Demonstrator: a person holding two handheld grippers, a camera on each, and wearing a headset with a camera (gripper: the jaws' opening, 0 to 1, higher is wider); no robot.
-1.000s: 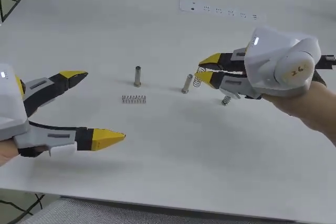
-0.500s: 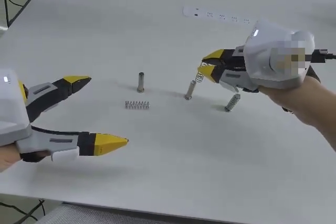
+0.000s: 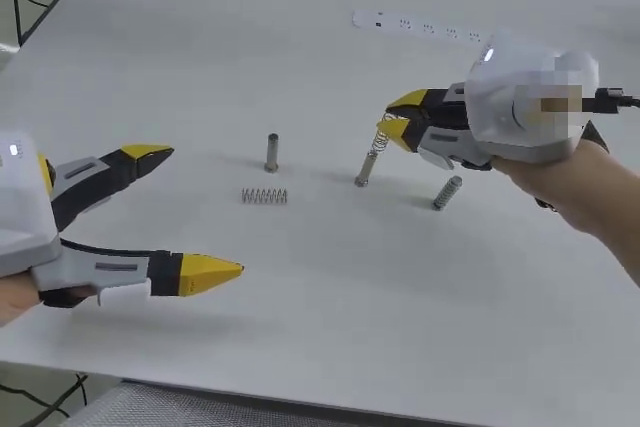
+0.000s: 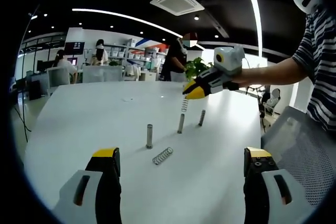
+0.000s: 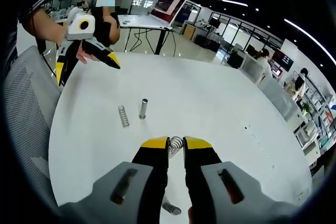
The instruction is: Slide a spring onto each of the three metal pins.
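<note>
Right tool [image 3: 398, 124] clamped on a spring [image 3: 379, 139], end-down in line with the middle pin [image 3: 366, 171] to thread it on. Right pin [image 3: 446, 192] already sprung. Left pin [image 3: 272, 152] bare, loose spring [image 3: 264, 195] on the counter [image 3: 330, 297] just beside it. Left tool [image 3: 200, 211] jaws apart, idle.

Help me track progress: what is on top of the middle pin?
A spring, pinched in the right gripper's jaws, stands at the middle pin's top end. Whether its lowest coils already surround the tip cannot be told; the jaws partly cover its upper coils.
</note>
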